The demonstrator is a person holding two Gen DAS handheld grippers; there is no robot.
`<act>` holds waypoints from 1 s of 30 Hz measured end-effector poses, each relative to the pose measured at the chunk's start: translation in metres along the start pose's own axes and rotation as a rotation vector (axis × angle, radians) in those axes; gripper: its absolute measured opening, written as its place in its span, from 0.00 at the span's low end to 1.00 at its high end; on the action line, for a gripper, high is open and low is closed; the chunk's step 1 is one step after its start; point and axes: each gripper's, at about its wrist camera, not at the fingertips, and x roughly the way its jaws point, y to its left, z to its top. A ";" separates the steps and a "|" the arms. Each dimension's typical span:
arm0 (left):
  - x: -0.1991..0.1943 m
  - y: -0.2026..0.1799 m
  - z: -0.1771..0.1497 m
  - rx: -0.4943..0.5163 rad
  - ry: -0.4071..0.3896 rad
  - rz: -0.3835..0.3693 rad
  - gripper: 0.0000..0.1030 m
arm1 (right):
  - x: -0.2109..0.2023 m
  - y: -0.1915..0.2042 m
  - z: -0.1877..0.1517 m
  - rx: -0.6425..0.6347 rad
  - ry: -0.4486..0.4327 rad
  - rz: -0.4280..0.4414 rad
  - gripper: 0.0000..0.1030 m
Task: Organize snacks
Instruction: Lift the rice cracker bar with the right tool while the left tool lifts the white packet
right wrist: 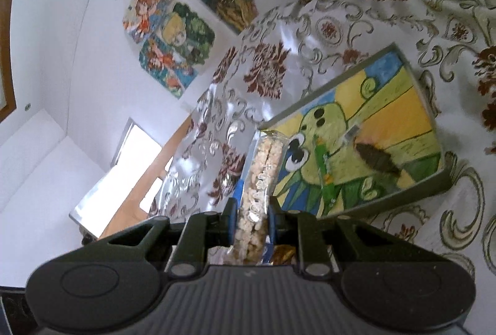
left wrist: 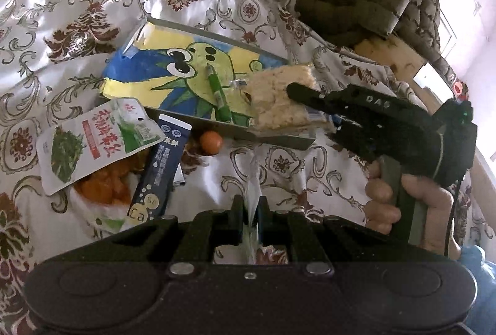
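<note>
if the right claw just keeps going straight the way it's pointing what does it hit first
Probably the near rim of the painted tray. The right claw, shut on the rice cracker pack, points at that edge, with the pack's far end leading. Depth is unclear; it might pass just above.

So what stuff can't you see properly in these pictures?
- Left wrist view: the orange snacks are mostly covered by the green-and-white packet and the dark blue packet.
- Left wrist view: the left gripper pinches something thin and clear; what it is cannot be told.
- Right wrist view: the lower end of the rice cracker bar is hidden behind the right gripper.
- Right wrist view: the small clear wrapper on the tray is too small to identify.
</note>
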 end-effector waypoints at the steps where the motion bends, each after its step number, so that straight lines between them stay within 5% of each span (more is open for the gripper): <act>1: 0.002 -0.001 0.001 0.006 0.003 0.010 0.08 | 0.000 -0.002 0.002 0.001 -0.010 -0.006 0.21; 20: 0.026 -0.012 0.078 -0.003 -0.271 0.101 0.08 | 0.002 -0.028 0.028 -0.001 -0.125 -0.104 0.21; 30: 0.112 -0.028 0.112 0.020 -0.249 0.068 0.08 | 0.017 -0.039 0.030 -0.103 -0.123 -0.205 0.21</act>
